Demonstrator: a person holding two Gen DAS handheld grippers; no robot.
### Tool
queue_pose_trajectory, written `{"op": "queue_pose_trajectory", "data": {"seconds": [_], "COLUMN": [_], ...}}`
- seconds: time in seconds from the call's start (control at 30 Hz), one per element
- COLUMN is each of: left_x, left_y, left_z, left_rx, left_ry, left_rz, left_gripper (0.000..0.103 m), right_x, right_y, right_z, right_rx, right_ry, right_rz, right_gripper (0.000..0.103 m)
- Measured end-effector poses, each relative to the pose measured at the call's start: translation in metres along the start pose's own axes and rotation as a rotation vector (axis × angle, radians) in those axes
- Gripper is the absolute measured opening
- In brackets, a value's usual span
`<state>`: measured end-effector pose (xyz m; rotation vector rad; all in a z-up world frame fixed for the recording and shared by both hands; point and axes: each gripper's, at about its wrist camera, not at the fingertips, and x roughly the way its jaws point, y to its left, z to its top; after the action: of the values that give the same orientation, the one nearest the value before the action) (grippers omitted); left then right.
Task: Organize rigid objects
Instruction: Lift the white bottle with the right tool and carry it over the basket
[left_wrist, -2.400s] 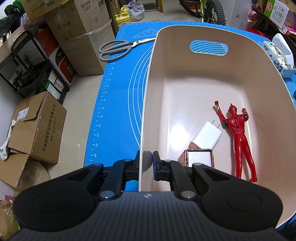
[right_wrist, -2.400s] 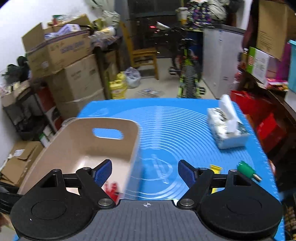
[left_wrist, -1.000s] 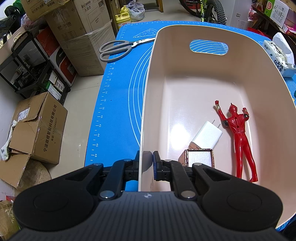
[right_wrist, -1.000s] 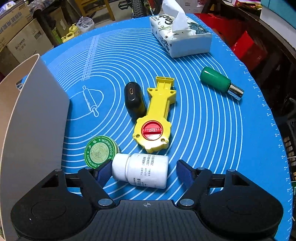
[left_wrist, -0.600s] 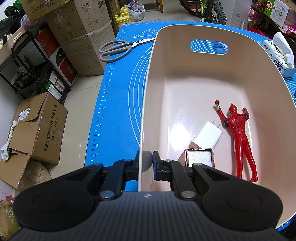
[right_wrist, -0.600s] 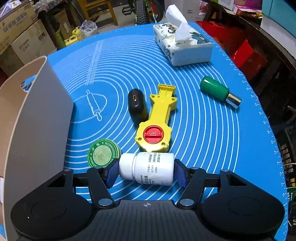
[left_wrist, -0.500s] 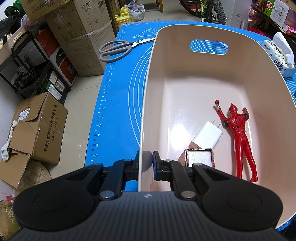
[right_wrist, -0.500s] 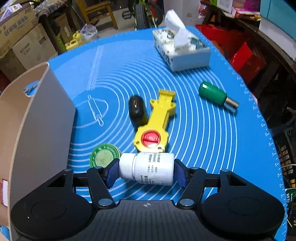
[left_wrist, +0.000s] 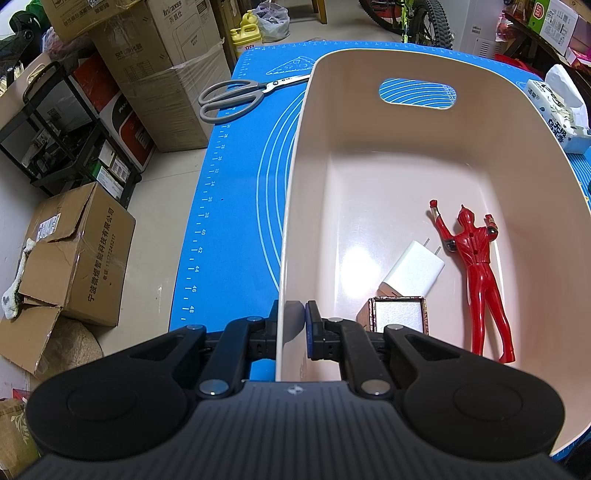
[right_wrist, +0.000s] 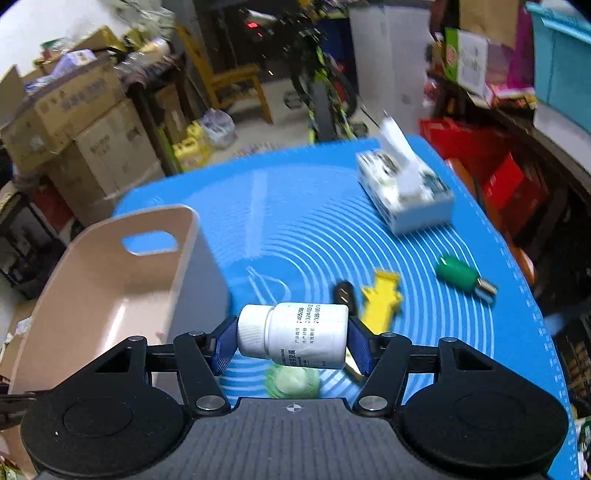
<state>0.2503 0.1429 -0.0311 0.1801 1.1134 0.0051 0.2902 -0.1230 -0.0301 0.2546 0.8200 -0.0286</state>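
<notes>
Bottle (right_wrist: 293, 334) clamped end-to-end in right gripper (right_wrist: 291, 339), lifted for the bin (left_wrist: 295, 206); left gripper (left_wrist: 291, 325) pinches bin wall to steady it

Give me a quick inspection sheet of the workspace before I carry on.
Surface: blue silicone mat.
Job's things: pink bin holds red figure, white charger, small framed box; pill bottle is lifted.
Clutter: green-handled tool, yellow tool, green tin, scissors, tissue box.
Grippers: left tongs clamp the bin wall; right tongs grip the bottle.
Cables: nothing seen.
Surroundings: cardboard boxes, bicycle.
</notes>
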Motion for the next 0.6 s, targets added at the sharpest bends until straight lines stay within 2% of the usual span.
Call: {"op": "queue_pose_trajectory", "data": {"seconds": [0.3,0.6], "left_x": [0.0,0.0], "left_y": [0.0,0.001], "left_z": [0.0,0.0], "left_rx": [0.002,0.002], "left_ry": [-0.001,0.0], "left_rz": [0.002,0.004], "left_gripper": [0.014,0.014], "right_x": [-0.015,-0.006], "right_y": [0.048,0.092], "right_z": [0.007,-0.002], "right_rx": [-0.097,-0.191], "right_ry": [-0.116,-0.111], "right_rz": [0.112,0.162], "right_gripper": [0.065,0.065]}}
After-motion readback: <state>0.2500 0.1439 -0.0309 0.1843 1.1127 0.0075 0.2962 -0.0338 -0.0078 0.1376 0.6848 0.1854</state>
